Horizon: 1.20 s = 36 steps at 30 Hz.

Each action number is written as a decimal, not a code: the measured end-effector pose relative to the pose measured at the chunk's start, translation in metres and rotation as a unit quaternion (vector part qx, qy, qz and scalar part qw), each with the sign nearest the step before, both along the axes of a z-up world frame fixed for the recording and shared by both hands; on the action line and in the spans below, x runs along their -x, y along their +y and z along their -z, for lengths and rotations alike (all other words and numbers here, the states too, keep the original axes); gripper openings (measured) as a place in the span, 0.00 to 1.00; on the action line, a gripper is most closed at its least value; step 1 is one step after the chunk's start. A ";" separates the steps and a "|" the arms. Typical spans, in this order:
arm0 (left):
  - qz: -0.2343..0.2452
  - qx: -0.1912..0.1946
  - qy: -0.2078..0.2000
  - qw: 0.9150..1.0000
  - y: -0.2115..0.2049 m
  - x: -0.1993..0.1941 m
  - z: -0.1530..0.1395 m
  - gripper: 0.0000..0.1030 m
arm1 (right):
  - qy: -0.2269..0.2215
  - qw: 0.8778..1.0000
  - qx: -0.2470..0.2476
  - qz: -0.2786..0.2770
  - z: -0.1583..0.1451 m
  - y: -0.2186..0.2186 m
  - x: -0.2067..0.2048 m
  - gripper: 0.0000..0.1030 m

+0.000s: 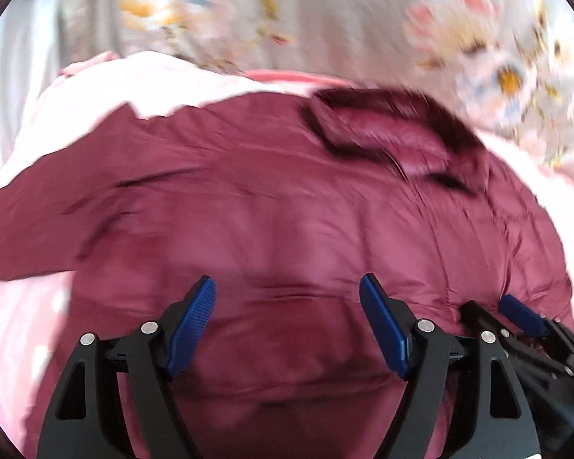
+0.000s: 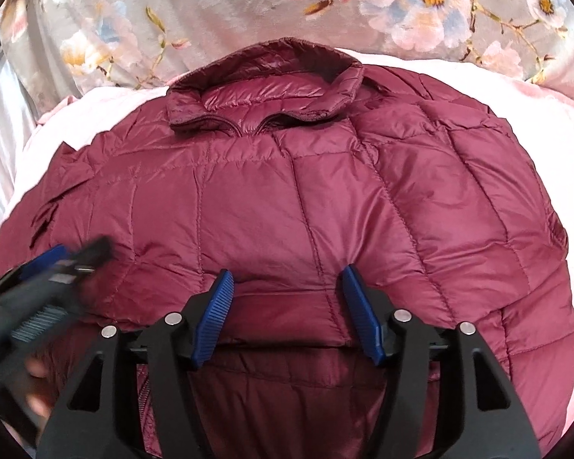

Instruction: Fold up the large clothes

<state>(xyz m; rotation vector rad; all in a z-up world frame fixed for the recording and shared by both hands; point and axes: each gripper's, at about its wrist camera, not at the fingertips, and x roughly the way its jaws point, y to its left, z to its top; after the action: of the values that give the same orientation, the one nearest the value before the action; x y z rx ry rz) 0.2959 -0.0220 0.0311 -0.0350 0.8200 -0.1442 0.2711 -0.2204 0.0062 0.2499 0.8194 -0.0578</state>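
A: Starting nearest the right wrist camera, the right claw (image 2: 286, 287) has two black arms with ribbed blue pads (image 2: 212, 317), and they stand apart, released, gripping nothing. A folded-up hem of the quilted jacket (image 2: 287, 206) lies between the pads, but they do not press on it.

B: And the left one?

A: The left claw (image 1: 287, 298) is also spread wide, its pads clear of the fabric, holding nothing. Its view is smeared with blur. In the right wrist view it shows at the lower left, blurred, with part of a hand (image 2: 34, 386) behind it. The two claws sit just beside each other over the near edge of the jacket.

B: What is the jacket like?

A: Maroon, puffy, with a slight sheen and stitched square panels. It lies spread flat, front up, filling most of both views. Its bottom part is turned up, so a smoother lining shows nearest the camera.

B: Further out?

A: The stand-up collar (image 2: 264, 84) sits at the far end, ribbed with stitching, the zip partly open below it. A sleeve is folded across on the right side of the right wrist view.

B: What is under it?

A: A pale pink fleecy blanket (image 2: 547, 160), soft and matte. Beyond that lies a grey plush cover printed with pink, white and yellow flowers (image 2: 218, 11).
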 end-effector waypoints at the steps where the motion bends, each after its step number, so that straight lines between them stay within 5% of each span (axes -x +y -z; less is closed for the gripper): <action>1: -0.007 0.009 0.000 1.000 0.014 0.004 -0.004 0.73 | -0.008 1.000 -0.003 0.005 -0.002 -0.002 0.003 0.56; 8: -0.146 0.039 0.019 0.988 0.193 0.012 -0.032 0.73 | -0.043 0.994 0.096 0.010 -0.032 0.027 0.049 0.57; 15: -0.313 0.074 0.054 0.945 0.370 0.019 -0.016 0.72 | -0.037 0.993 0.109 -0.035 -0.029 0.068 0.095 0.61; 18: -0.352 0.117 0.054 0.927 0.412 0.021 -0.008 0.72 | -0.027 0.994 0.105 -0.031 -0.021 0.073 0.102 0.61; 22: -0.367 0.154 0.068 0.915 0.431 0.017 0.005 0.61 | -0.021 0.995 0.101 -0.015 -0.015 0.073 0.104 0.61; 24: -0.357 0.139 0.063 0.922 0.426 0.012 0.001 0.37 | -0.016 0.995 0.094 -0.009 -0.012 0.070 0.103 0.63; 25: -0.342 0.136 0.063 0.928 0.422 0.009 -0.001 0.09 | -0.013 0.996 0.088 -0.007 -0.011 0.068 0.102 0.64; 26: -0.333 0.128 0.063 0.932 0.414 0.005 -0.006 0.01 | -0.011 0.996 0.085 -0.005 -0.010 0.066 0.102 0.64; 31: -0.260 0.083 -0.008 0.962 0.350 -0.005 -0.063 0.00 | -0.011 0.997 0.074 0.001 -0.009 0.061 0.103 0.64; 36: -0.125 0.067 -0.088 0.986 0.232 -0.003 -0.141 0.00 | -0.021 0.997 0.072 0.010 -0.011 0.060 0.106 0.64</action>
<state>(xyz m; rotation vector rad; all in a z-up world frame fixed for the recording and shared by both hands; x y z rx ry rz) 0.2987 0.2100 0.1722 -0.2481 0.6217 0.0340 0.1649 -0.1608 0.0169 0.1237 0.7675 -0.1293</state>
